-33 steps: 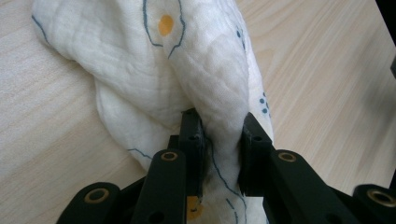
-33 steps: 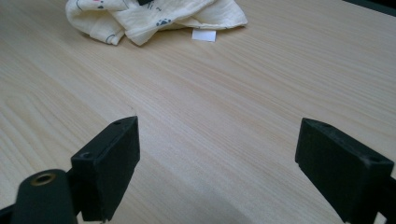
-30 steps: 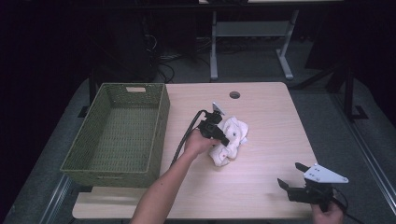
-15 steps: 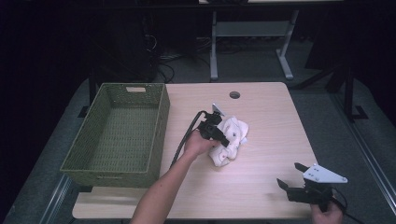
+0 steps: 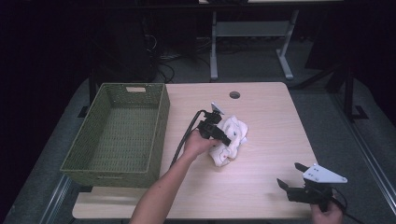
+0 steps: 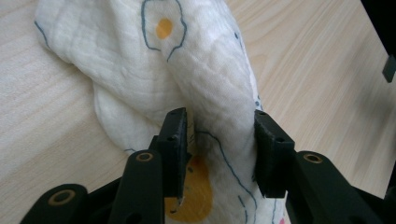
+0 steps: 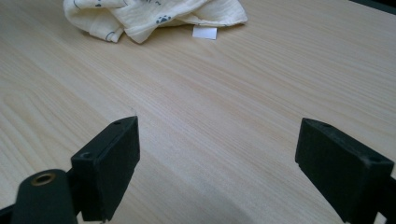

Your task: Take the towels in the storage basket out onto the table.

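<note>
Sitting empty left of the muslin cloth (image 5: 229, 140), the green woven basket (image 5: 116, 135) waited. The left gripper (image 6: 219, 135) had just been opening its fingers, cloth fold between them, apparently released mid-tabletop. Right of the cloth, the right gripper (image 5: 290, 176) gaped empty.

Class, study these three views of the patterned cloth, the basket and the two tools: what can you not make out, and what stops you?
- High view: the left tool covers part of the cloth, hiding its tips.
- Left gripper view: the cloth's lower end is cut by the bottom edge.
- Right gripper view: the top edge cuts the cloth.
- High view: the basket's near wall hides its inner front corner.
</note>
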{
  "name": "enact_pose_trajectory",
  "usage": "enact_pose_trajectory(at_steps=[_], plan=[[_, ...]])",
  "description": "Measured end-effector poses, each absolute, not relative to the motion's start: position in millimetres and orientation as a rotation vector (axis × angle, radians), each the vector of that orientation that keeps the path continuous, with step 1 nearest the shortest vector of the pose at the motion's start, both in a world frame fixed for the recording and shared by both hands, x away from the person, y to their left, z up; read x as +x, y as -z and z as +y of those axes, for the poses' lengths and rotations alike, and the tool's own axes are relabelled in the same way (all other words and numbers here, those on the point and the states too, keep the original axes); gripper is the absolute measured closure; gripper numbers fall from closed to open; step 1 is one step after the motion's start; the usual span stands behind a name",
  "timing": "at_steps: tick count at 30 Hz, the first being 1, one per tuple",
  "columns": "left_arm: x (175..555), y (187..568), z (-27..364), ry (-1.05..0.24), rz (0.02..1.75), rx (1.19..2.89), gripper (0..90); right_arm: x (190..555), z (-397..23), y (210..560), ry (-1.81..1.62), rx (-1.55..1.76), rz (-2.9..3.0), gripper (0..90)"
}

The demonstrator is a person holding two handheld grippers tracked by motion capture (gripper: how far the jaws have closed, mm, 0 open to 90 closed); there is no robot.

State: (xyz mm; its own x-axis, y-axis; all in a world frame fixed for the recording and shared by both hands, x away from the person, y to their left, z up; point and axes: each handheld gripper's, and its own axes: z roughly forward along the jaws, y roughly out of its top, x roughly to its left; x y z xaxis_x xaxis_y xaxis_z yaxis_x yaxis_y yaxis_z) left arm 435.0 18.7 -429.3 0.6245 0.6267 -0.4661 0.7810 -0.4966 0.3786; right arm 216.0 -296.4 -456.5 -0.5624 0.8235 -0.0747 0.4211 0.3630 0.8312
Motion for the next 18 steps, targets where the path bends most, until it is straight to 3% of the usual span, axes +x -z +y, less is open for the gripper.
enact_pose_trajectory(at_steps=[18], plan=[[429.8,407.6,32.3,0.307,1.061,2.243,53.4,215.7,-297.1,456.7,-1.093,1.087,2.138,13.5]])
